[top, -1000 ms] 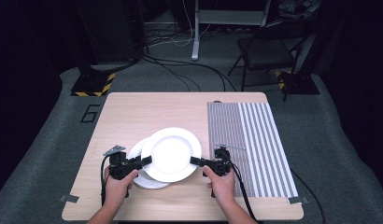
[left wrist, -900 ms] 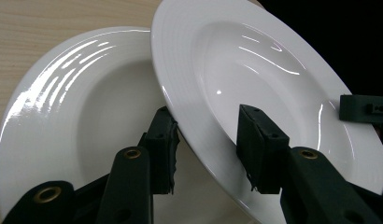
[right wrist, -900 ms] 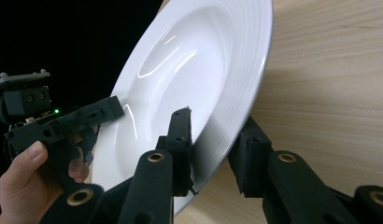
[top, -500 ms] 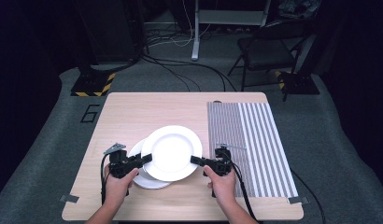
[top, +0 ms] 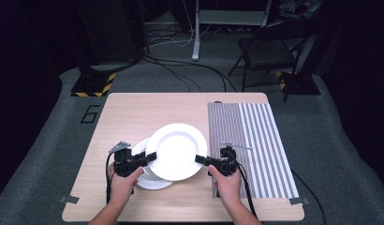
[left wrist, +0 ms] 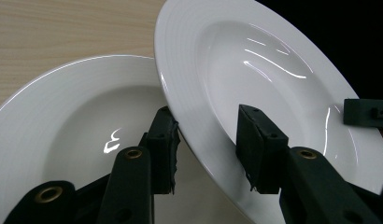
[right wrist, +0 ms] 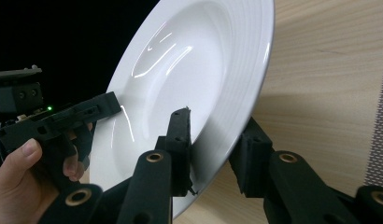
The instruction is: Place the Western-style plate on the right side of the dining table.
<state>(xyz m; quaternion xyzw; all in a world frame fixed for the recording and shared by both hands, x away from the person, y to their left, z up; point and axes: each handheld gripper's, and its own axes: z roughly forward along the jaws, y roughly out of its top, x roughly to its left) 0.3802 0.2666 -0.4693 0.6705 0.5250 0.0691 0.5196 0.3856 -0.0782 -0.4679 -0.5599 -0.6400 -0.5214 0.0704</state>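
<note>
A white deep plate point(top: 176, 150) is held tilted above the wooden table point(top: 134, 112) between both grippers. My left gripper point(top: 151, 156) is shut on its left rim, one pad over the rim and one beneath it point(left wrist: 208, 149). On the opposite rim my right gripper point(top: 199, 159) is shut in the same way point(right wrist: 213, 154). A second white plate point(top: 150, 180) lies flat on the table beneath the left side of the raised one, and the left gripper view shows its bowl point(left wrist: 63, 116). The raised plate point(right wrist: 189, 60) has nothing on it.
A grey striped mat point(top: 255, 136) covers the table's right part, just right of my right hand. Tape tabs mark the front corners. Beyond the far edge stand a chair point(top: 265, 51), cables and a black stand with hazard stripes point(top: 94, 84).
</note>
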